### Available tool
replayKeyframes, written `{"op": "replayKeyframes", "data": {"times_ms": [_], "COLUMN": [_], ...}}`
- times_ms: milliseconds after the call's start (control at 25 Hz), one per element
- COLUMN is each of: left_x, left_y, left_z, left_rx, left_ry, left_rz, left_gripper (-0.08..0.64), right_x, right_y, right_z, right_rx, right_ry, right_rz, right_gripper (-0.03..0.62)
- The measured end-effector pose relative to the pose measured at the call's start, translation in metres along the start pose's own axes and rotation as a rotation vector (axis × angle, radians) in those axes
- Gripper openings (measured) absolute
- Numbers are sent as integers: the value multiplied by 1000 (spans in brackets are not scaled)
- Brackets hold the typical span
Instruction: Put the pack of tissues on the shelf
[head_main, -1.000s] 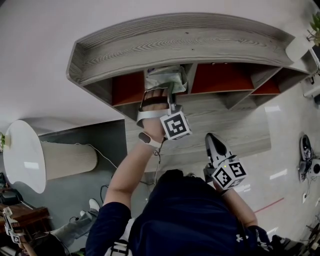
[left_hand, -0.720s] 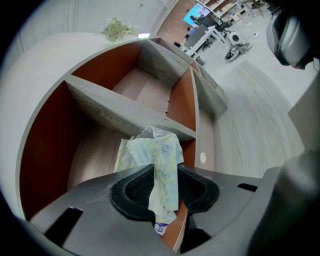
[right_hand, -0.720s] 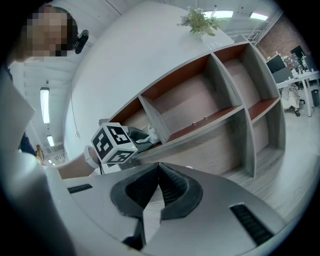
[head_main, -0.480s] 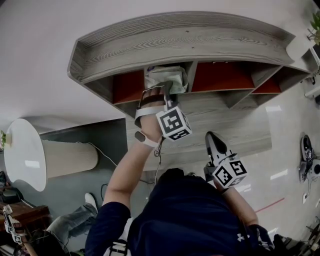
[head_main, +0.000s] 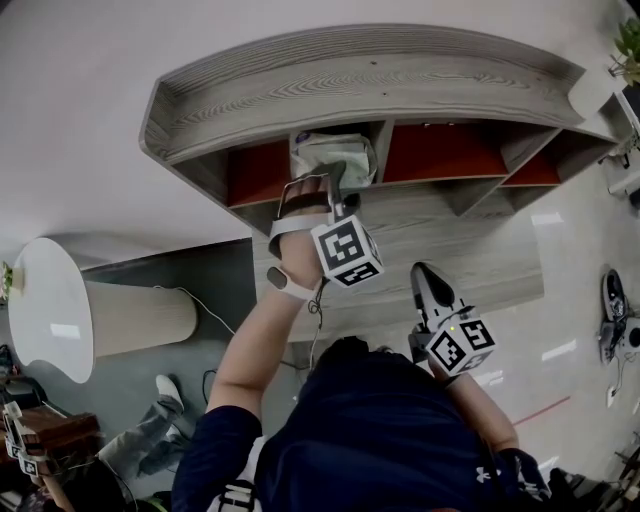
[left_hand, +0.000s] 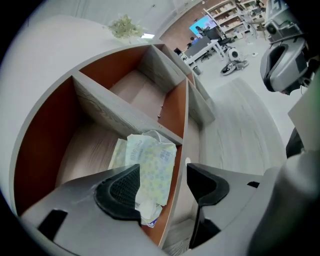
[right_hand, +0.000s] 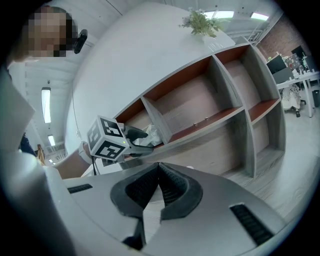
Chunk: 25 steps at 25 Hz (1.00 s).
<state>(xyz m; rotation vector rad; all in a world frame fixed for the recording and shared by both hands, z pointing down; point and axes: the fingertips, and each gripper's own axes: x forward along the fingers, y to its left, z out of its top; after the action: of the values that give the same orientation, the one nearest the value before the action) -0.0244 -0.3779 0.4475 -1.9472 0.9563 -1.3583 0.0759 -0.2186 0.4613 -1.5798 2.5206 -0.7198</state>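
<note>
Lying within open hand-held gripper (left_hand: 162, 175): tissues (left_hand: 150, 160)

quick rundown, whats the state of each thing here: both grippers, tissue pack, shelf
left gripper: open, jaws have just been opening, the pack lies between them but is not pressed
right gripper: shut, empty, away from the shelf
pack of tissues: crumpled, lying in a shelf compartment against its divider
shelf: standing, holds the pack in one compartment
</note>
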Motion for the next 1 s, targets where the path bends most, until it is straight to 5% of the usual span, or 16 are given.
{"op": "replayKeyframes", "data": {"times_ms": [680,1000], "left_x": [-43,-89], "left_y": [4,23], "left_z": [3,10], "left_rx": [-51,-182], "left_ry": [-13,-141], "left_rz": [71,192], "left_gripper": [302,288], "right_x": [-16,-24], "right_y": [3,3], "right_z": [-4,2], "right_rx": [-9,-16], "right_ry": [-12,-37], "right_rz": [-3,-4], "right_gripper": [11,11]}}
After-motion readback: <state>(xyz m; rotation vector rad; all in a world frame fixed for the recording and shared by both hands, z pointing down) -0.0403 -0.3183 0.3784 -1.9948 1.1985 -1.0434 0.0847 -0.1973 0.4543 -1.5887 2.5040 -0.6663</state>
